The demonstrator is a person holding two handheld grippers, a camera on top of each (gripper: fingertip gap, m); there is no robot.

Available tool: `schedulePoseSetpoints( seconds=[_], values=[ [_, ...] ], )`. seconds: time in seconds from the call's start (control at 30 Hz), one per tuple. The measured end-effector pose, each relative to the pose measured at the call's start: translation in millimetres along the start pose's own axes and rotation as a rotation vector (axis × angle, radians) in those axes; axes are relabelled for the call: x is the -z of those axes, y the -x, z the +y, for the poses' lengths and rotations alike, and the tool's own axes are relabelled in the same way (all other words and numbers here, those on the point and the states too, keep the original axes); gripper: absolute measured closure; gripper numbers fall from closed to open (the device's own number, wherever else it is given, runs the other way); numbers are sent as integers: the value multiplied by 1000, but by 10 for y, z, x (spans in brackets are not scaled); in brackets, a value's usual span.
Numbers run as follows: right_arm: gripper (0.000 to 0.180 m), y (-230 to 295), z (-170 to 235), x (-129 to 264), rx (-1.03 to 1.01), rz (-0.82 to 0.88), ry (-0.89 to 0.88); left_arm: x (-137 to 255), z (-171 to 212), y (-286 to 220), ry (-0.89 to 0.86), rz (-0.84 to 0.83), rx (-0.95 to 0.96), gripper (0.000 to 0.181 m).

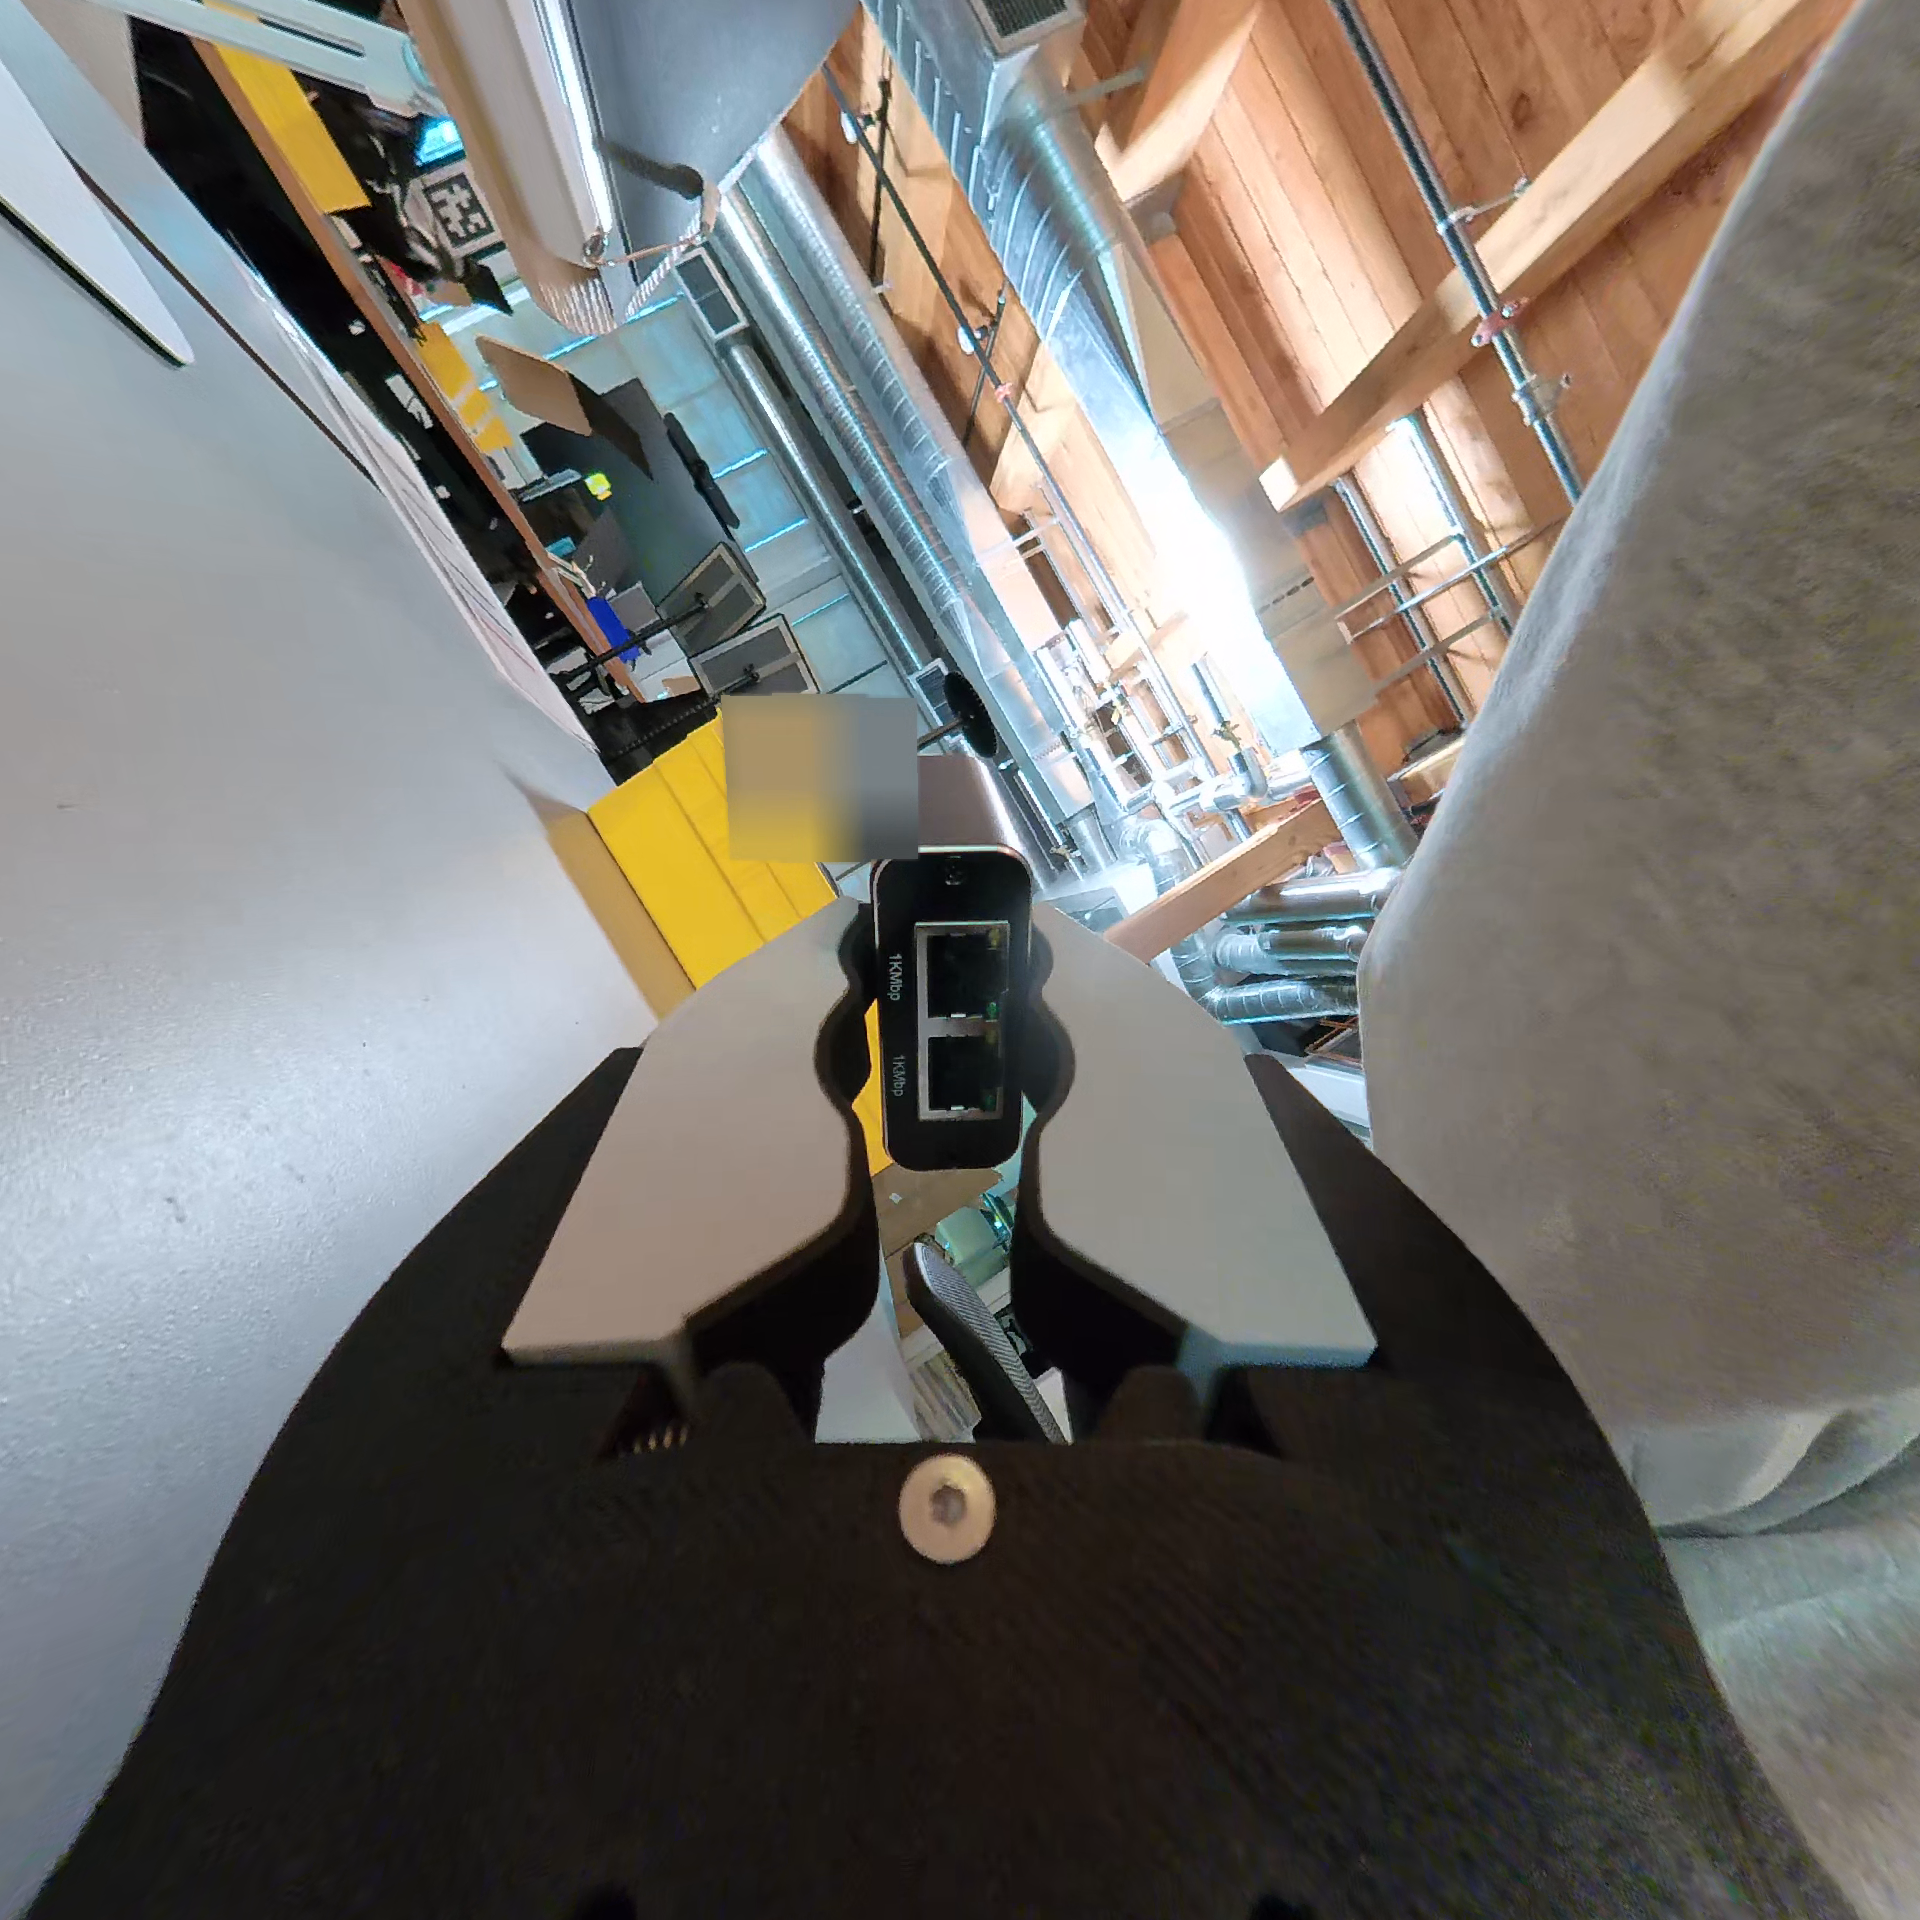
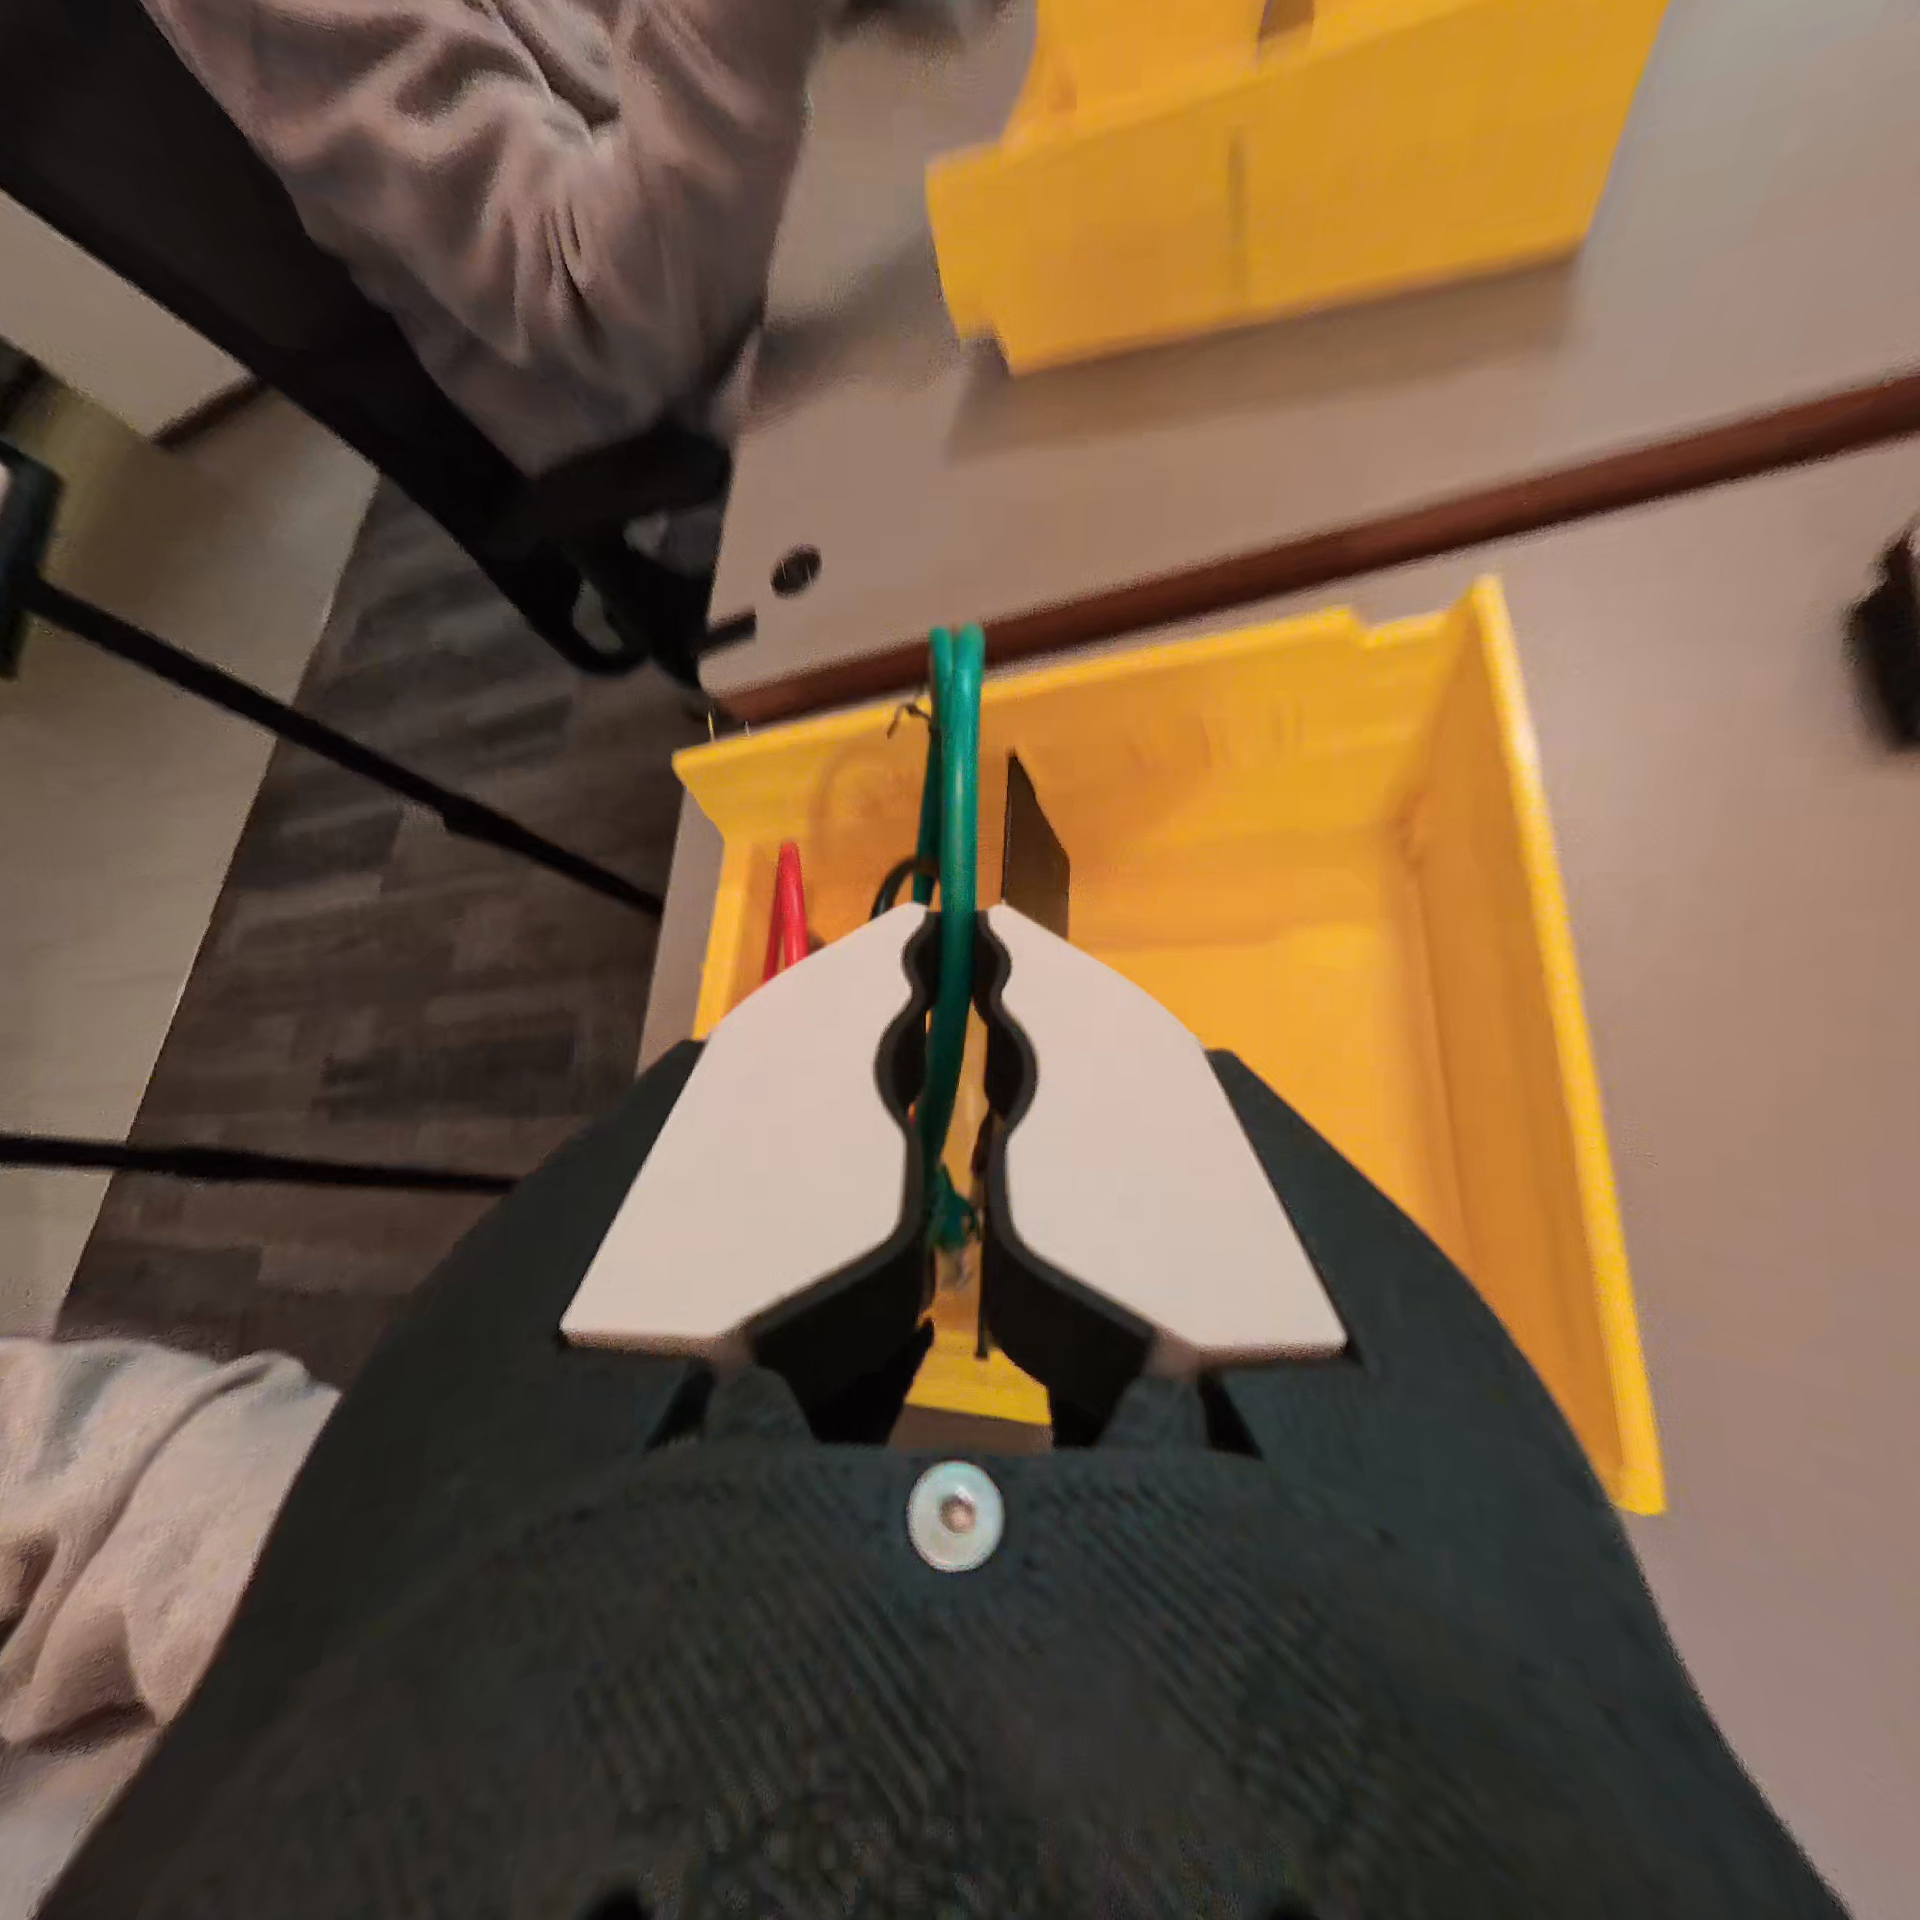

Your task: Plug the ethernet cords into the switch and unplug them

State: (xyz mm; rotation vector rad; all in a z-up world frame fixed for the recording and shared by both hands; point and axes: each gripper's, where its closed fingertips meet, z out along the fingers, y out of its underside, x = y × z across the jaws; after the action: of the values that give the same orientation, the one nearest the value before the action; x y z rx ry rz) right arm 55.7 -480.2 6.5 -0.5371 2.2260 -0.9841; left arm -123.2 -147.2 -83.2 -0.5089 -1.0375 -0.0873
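Left gripper is clamping the switch, its 2 ports showing empty. Right gripper is pinching the green cord above the yellow bin; no plugging done yet.

One switch with two ports, one green cord, one red cord, two yellow bins.

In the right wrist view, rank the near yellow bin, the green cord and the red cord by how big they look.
1. Near yellow bin, by far the largest.
2. Green cord, a long loop held in the right gripper.
3. Red cord, only a short loop visible; the rest is hidden, so its true size is unsure.
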Motion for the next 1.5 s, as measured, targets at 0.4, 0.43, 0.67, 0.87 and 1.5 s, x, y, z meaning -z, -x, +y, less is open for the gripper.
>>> schedulePoseSetpoints(
  seconds=[0.4,0.43,0.67,0.87,1.5],
  values=[
    [174,247,-721,1248,120,133,-474,-5,15,-2,6,-3,-7,158],
    [174,226,-696,1321,108,145,-494,-7,17,-1,8,-4,-8,158],
    [174,245,-218,1177,163,129,-282,-11,24,4,10,-10,-14,158],
    [175,526,-244,1020,70,-89,-348,-8,23,2,9,-6,-11,158],
    [175,949,-569,515,25,-491,-517,-4,8,-5,6,12,16,158]
  ],
)
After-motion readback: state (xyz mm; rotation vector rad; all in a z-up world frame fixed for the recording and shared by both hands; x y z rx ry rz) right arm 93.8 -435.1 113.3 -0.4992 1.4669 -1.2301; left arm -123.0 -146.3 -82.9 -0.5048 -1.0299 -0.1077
